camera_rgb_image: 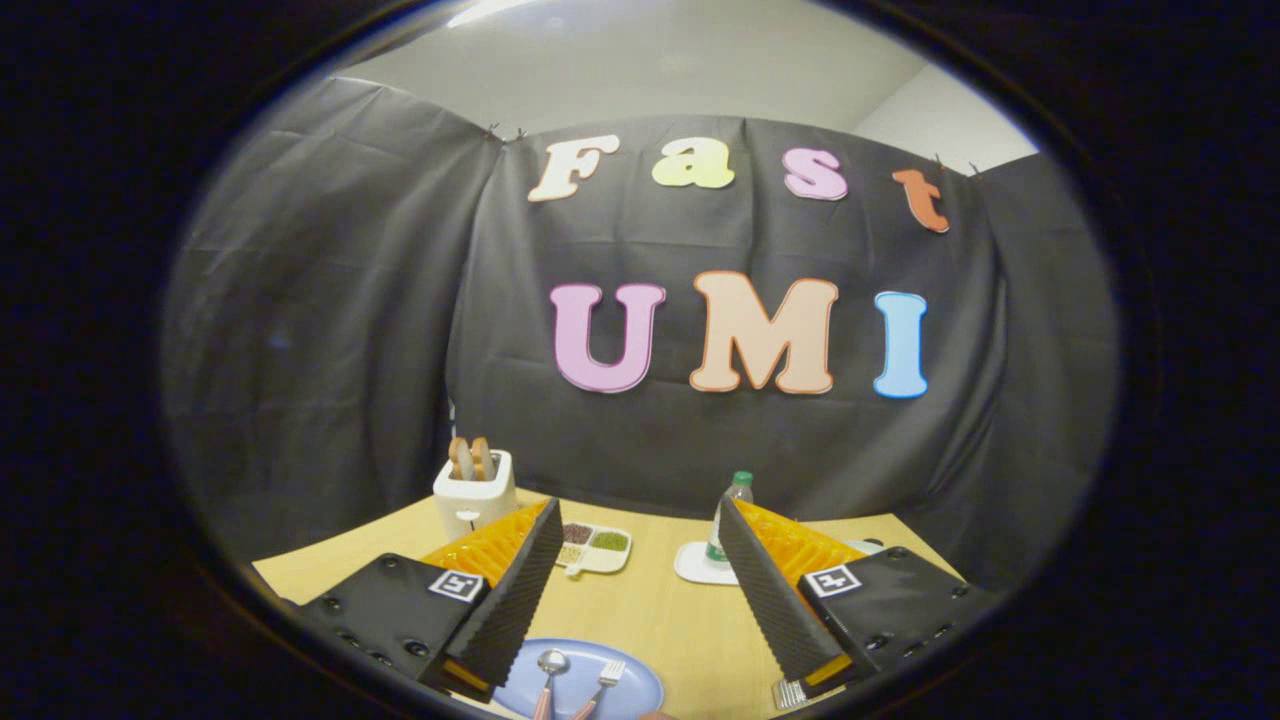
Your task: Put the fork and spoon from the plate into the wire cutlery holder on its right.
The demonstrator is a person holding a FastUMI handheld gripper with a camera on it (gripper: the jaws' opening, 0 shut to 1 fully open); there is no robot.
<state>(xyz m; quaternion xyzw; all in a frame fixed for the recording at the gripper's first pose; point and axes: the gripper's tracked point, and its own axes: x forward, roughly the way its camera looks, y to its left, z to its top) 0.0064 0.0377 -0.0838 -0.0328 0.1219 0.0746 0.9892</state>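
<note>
Gripper [640, 590] held level above table, fingers wide apart; spoon [549, 672] and fork [604, 680] on plate [640, 690]

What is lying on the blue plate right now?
On the blue plate, a spoon and a fork lie side by side, heads pointing away, between the open gripper fingers. Their handle ends run out of sight below.
</note>
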